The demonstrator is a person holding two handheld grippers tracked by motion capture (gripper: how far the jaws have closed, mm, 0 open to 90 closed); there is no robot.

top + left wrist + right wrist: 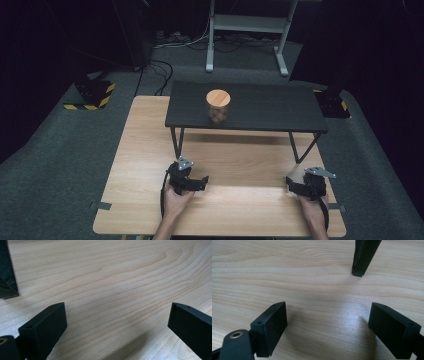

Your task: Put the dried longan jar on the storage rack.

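While the jar point(218, 106) with its wooden lid stands upright on the dark raised shelf point(280, 107) at the far side of the bench point(240, 200), both tongs rest low at the near edge, well apart from it. Left tongs point(200, 181) open, nothing between jaws; right tongs point(292, 184) open, empty too. Risk, as I judge it: reaching over the shelf edge could nudge the jar, tipping or sliding it off; glass body likely slippery, lid may lift off if grabbed by top.
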